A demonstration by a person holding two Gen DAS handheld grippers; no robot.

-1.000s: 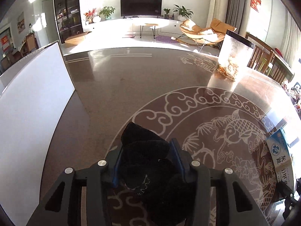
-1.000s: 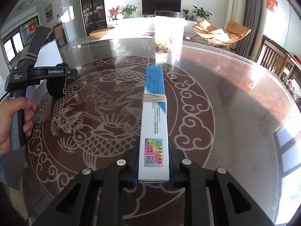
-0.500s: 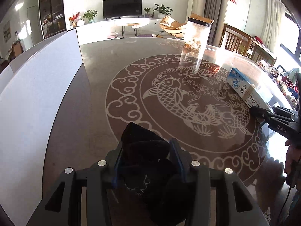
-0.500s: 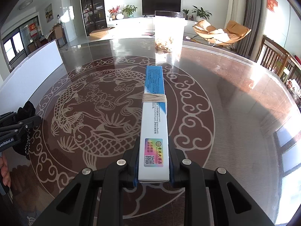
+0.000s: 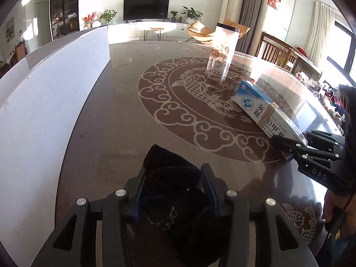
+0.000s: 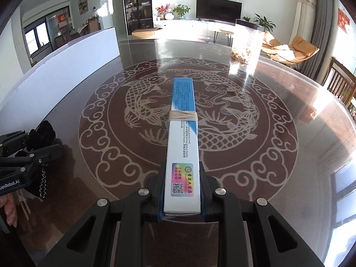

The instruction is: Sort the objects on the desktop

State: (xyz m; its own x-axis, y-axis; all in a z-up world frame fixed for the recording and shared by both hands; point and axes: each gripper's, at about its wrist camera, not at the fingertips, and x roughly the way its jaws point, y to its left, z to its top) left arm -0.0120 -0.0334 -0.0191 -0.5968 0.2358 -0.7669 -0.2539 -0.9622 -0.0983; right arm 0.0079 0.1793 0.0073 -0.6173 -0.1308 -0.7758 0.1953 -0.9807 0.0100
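Observation:
My left gripper (image 5: 173,175) is shut on a black fuzzy pouch (image 5: 171,169) and holds it above the near left of the table; it also shows in the right wrist view (image 6: 42,133) at the left edge. My right gripper (image 6: 181,187) is shut on a long white and blue box (image 6: 183,133) bound with a rubber band. The box points toward the table's middle. In the left wrist view the box (image 5: 264,109) and the right gripper (image 5: 296,144) sit at the right.
A white open box (image 5: 55,93) stands along the table's left side. A tall clear jar (image 5: 222,49) with snacks stands at the far side. The round glass table (image 6: 278,115) has a carp pattern. Wooden chairs (image 5: 278,51) stand at the right.
The left gripper has swung its view right and pulled back with the pouch. The right gripper has turned a little left with the box still held.

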